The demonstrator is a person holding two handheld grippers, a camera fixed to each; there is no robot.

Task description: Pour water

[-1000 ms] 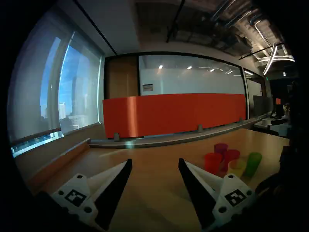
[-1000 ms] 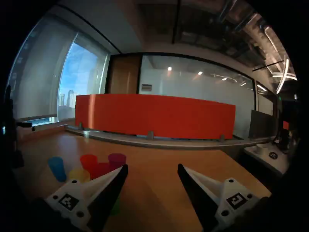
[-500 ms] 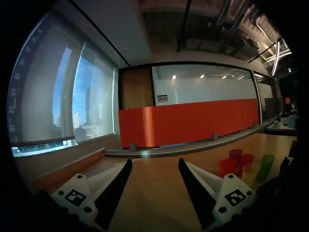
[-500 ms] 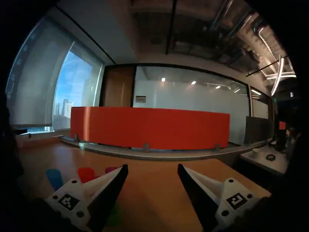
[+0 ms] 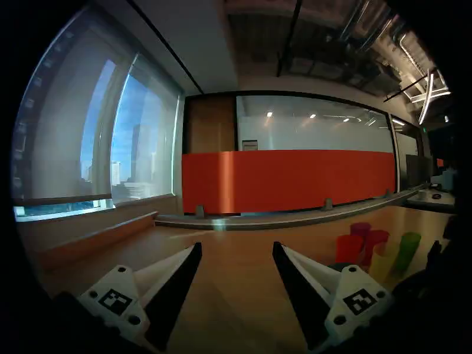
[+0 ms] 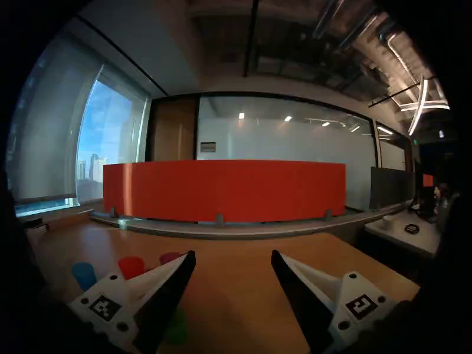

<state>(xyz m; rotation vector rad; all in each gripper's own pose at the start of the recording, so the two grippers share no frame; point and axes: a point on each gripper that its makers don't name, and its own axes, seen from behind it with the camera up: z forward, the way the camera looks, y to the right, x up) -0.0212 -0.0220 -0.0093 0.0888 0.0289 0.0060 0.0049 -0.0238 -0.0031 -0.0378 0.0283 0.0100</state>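
Cups: five counted in the left gripper view (orange, purple, red, yellow, green), clustered on the table before the right end of the orange partition. Both released, empty, fingers spread wide: left hand-held gripper, right hand-held gripper.

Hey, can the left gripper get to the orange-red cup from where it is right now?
Probably yes. The left gripper is open, and the orange-red cup stands at the cluster's edge toward it, with bare table between. The yellow cup close beside it leaves little room.
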